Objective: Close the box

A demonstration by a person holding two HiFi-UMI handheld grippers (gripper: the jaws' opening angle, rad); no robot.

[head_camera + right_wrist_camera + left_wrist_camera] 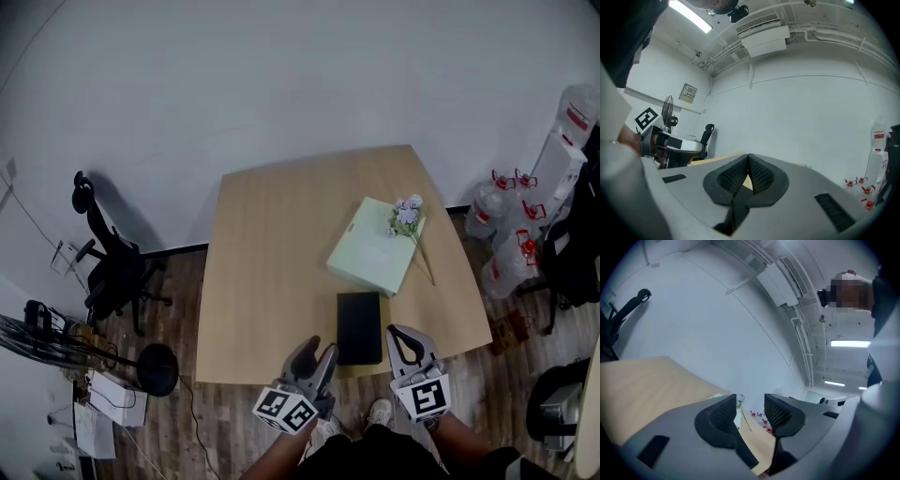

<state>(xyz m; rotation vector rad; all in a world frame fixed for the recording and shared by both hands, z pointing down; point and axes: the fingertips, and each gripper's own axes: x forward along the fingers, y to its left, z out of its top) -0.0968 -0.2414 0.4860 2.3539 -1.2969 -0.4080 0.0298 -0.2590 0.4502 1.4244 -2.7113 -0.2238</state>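
Observation:
A flat black box lies near the front edge of the wooden table. Behind it, to the right, sits a pale green box with a sprig of artificial flowers lying across it. My left gripper hovers at the table's front edge, just left of the black box; its jaws stand apart with nothing between them. Just right of the black box is my right gripper, its pads pressed together and empty. Both grippers point up and away over the table.
A black office chair stands left of the table, with a fan, a round stand base and papers on the floor. Water bottles and a white unit stand at the right.

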